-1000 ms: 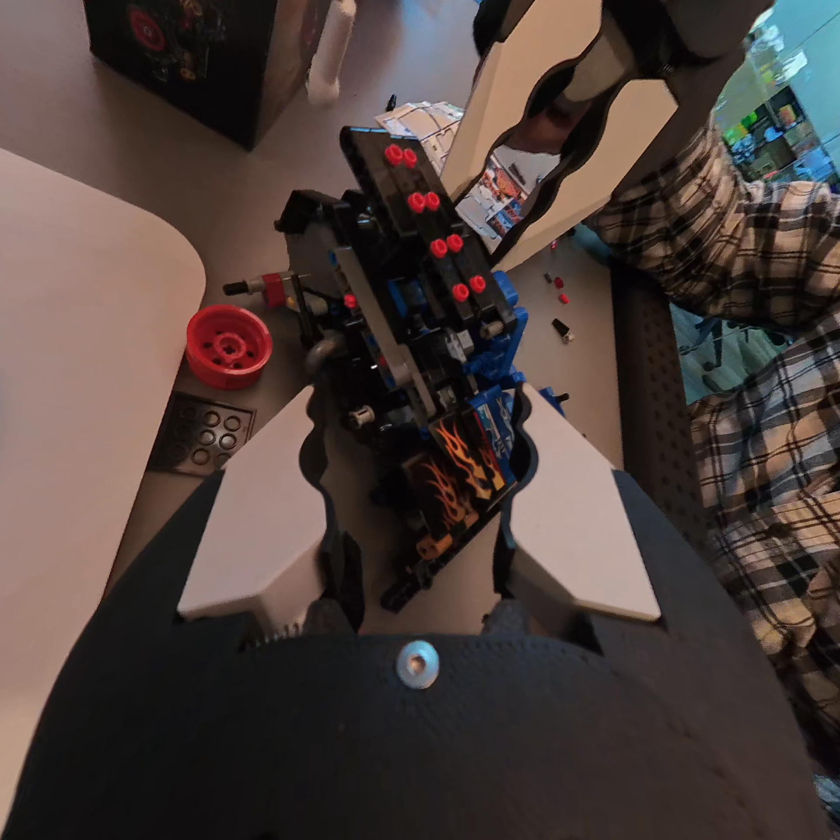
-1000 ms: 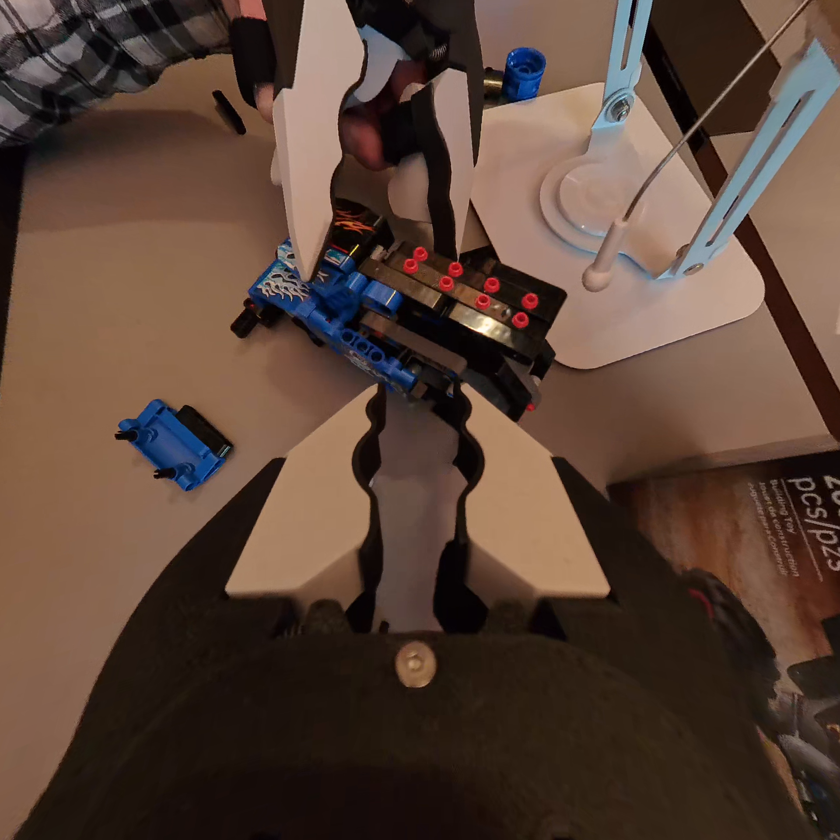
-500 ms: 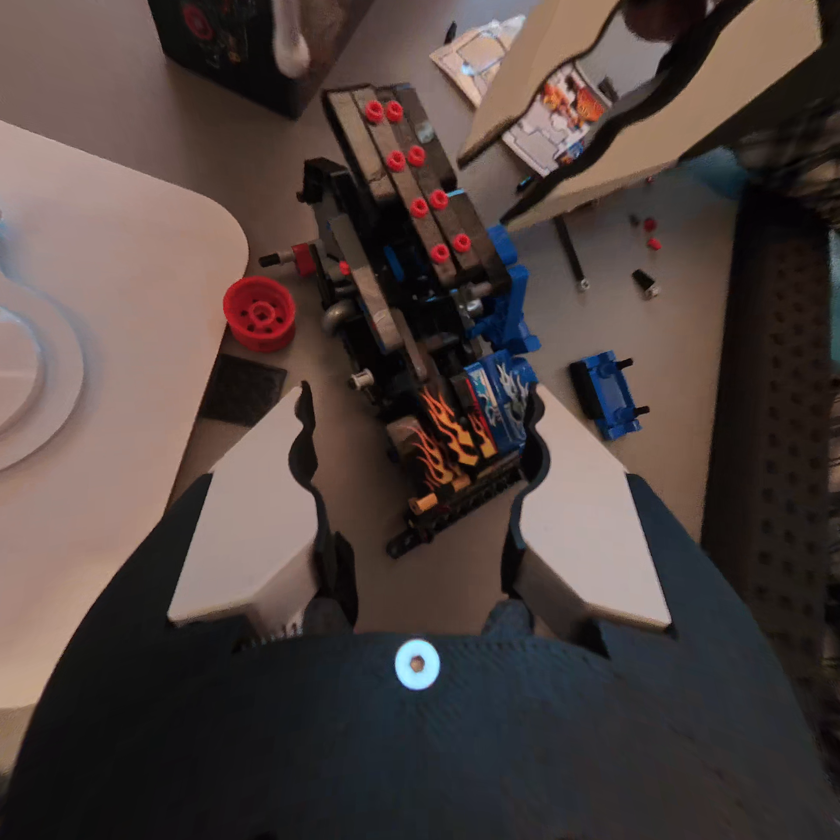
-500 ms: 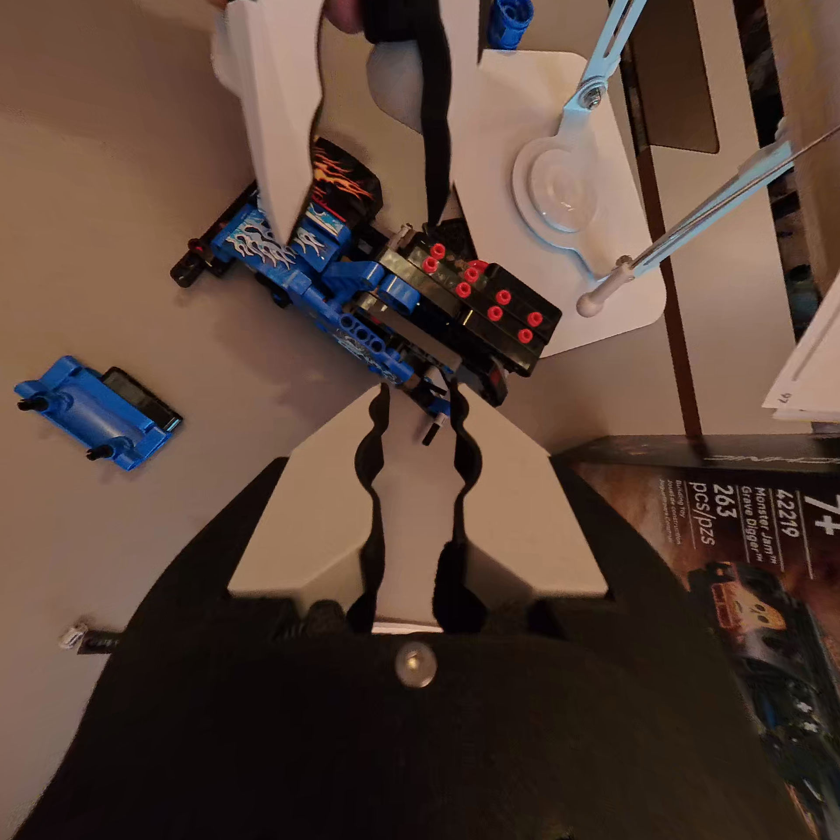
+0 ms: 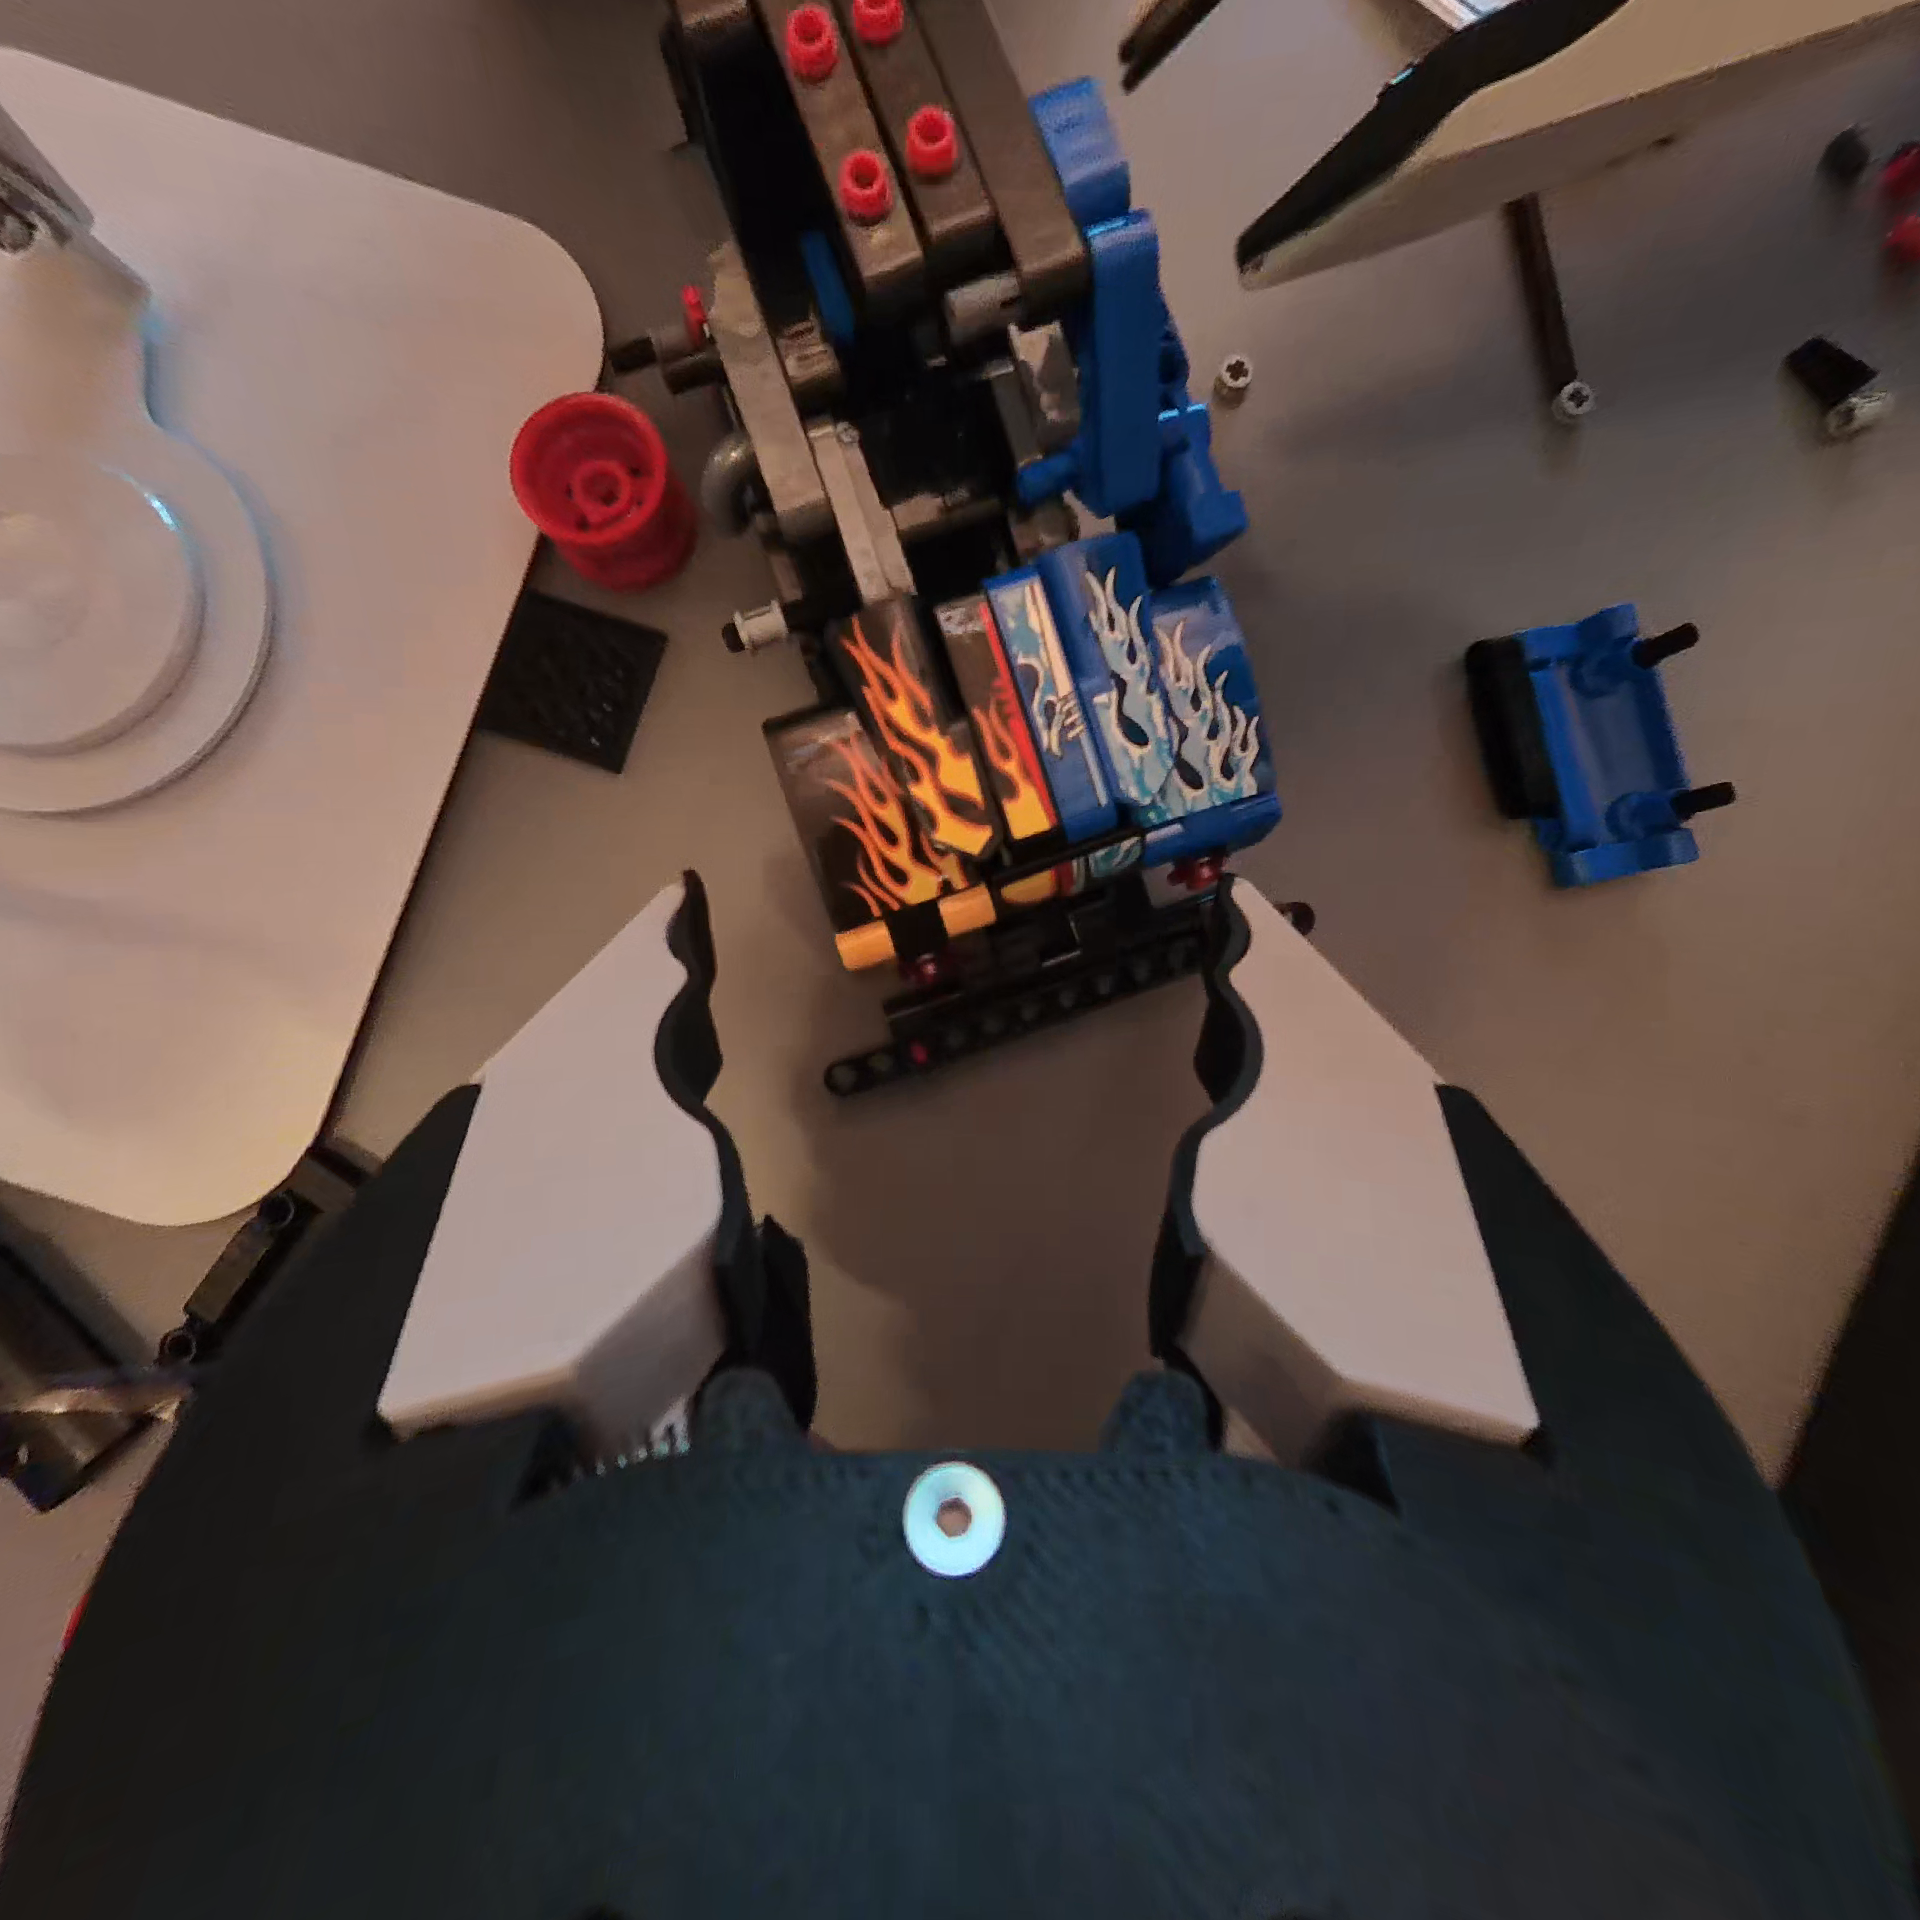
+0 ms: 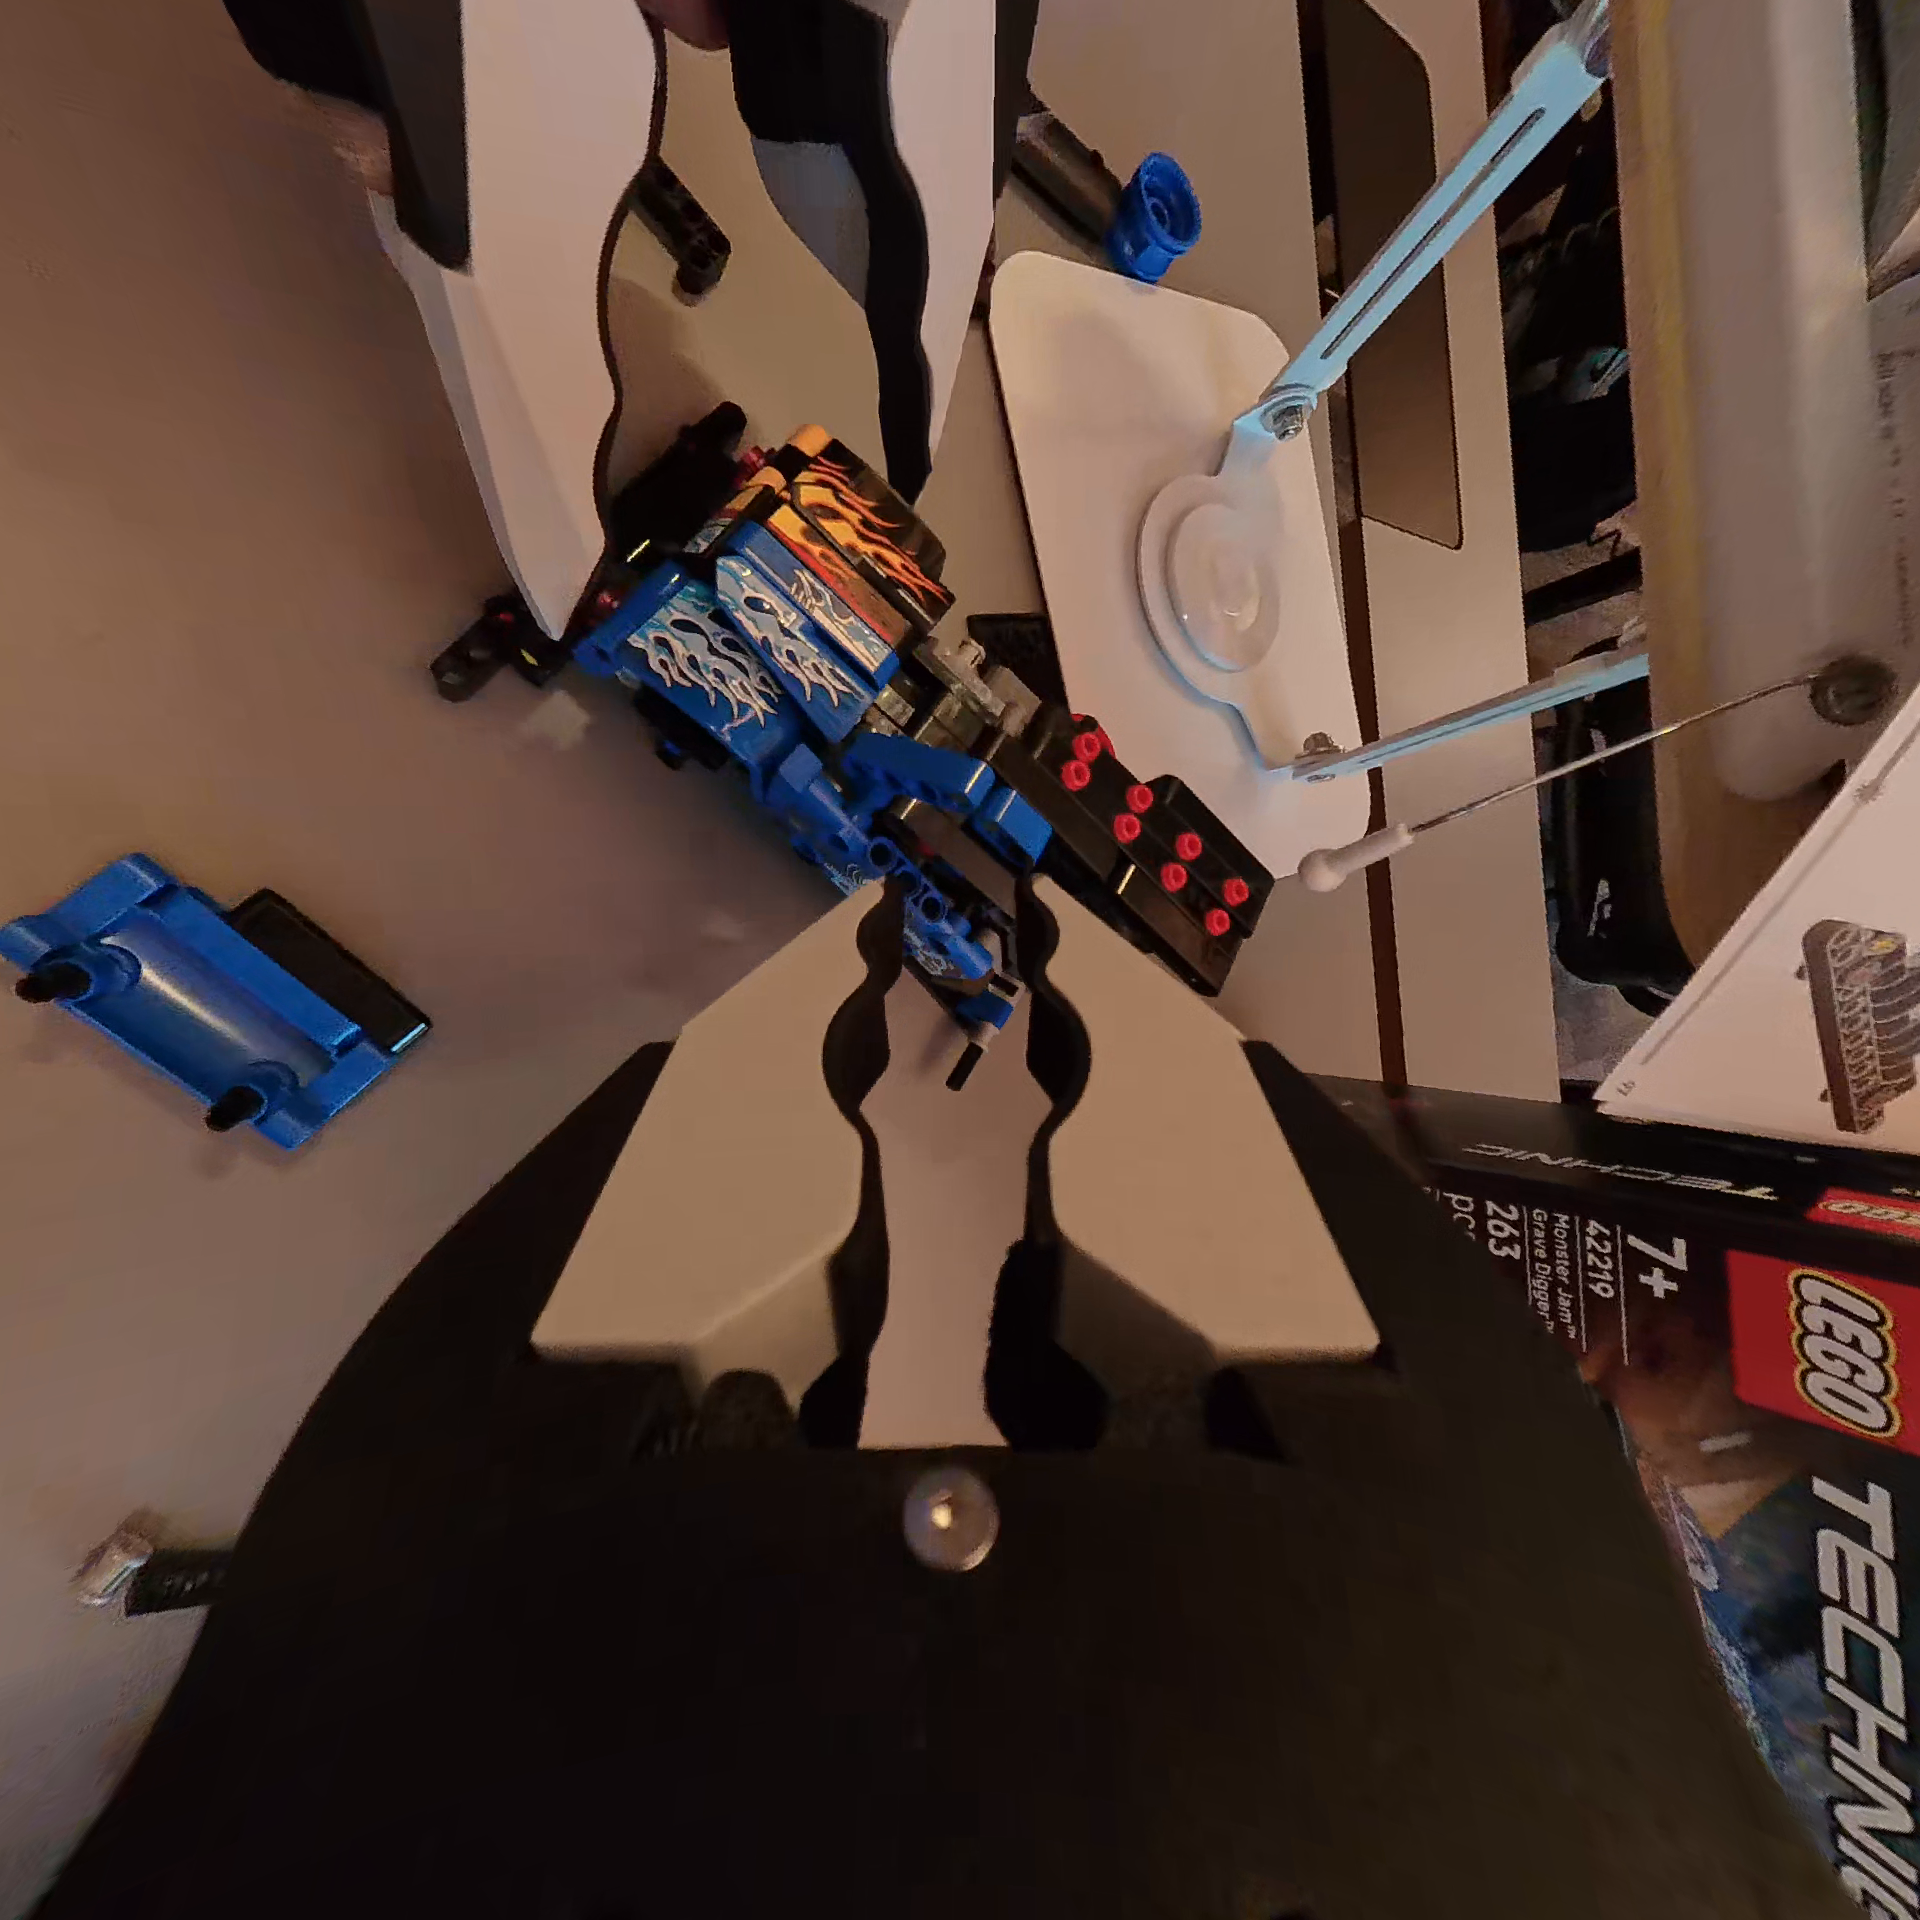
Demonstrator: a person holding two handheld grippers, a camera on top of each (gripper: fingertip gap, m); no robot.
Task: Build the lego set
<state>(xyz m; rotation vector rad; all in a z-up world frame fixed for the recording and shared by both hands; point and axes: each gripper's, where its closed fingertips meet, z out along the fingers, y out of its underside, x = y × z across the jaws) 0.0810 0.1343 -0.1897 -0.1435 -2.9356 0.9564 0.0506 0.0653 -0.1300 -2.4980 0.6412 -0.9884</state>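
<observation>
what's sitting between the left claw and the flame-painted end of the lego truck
Nothing visible. The left claw is open, and only bare table lies between its fingers. The truck's black front beam sits just ahead of its tips. The red wheel and blue part lie off to the sides.

I am working over a plain beige desk under dim, warm light. A white rounded stand base sits near its far edge in the right wrist view, with pale slotted metal arms rising from it.
</observation>
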